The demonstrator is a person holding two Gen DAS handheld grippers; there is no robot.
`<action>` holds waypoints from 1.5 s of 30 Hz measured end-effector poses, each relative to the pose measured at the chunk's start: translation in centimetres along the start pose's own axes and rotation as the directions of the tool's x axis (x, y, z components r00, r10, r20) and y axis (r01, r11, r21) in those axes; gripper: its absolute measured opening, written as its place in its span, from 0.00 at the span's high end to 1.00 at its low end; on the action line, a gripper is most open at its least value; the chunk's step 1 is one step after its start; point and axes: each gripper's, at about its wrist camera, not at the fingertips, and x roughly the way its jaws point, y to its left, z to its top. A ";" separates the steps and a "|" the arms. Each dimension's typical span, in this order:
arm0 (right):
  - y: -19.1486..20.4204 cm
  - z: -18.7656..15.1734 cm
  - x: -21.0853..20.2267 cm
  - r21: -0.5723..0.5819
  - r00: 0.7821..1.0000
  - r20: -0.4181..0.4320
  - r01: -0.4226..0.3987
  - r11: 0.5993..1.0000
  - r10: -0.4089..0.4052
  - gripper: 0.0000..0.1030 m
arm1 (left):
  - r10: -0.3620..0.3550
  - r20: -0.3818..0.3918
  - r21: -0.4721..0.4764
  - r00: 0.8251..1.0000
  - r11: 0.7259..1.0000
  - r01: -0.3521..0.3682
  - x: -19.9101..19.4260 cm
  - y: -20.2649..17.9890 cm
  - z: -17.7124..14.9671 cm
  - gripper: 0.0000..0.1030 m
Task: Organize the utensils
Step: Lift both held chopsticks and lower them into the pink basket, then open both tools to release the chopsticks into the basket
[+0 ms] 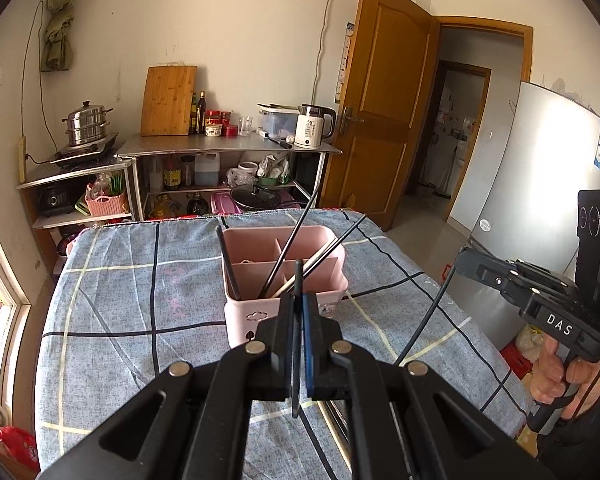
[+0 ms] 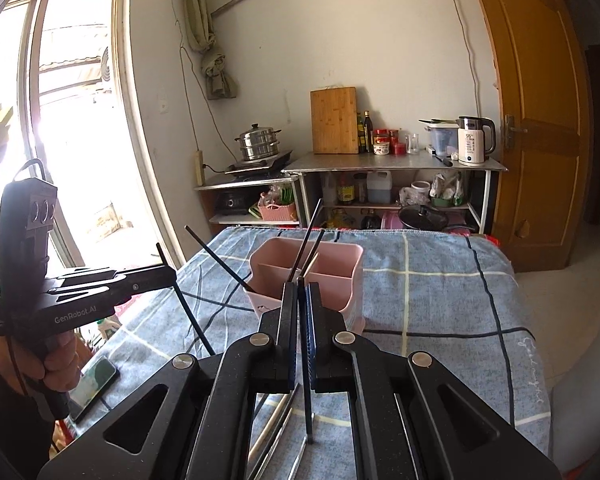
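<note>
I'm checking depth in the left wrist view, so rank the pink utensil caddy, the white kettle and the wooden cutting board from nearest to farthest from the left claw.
1. Pink utensil caddy, on the checked cloth just ahead of the left claw.
2. White kettle, right end of the steel counter.
3. Wooden cutting board, propped against the back wall, left of the kettle.

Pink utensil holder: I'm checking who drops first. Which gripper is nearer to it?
Left, narrowly. The left gripper holds a black chopstick at the pink holder's near rim. The right gripper, also clamping one, sits slightly farther back.
</note>
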 end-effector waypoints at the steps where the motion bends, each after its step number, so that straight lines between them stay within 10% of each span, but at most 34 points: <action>1: -0.1 0.0 0.0 -0.001 1.000 0.001 0.000 1.000 0.000 0.97 | 0.001 0.003 0.002 1.000 1.000 -0.001 -0.1 0.0 0.1 0.96; 45: 3.0 11.6 3.3 -0.052 0.989 0.140 -0.048 0.997 0.055 0.97 | 0.050 0.084 -0.033 0.995 0.998 -0.047 -0.2 3.3 11.7 0.96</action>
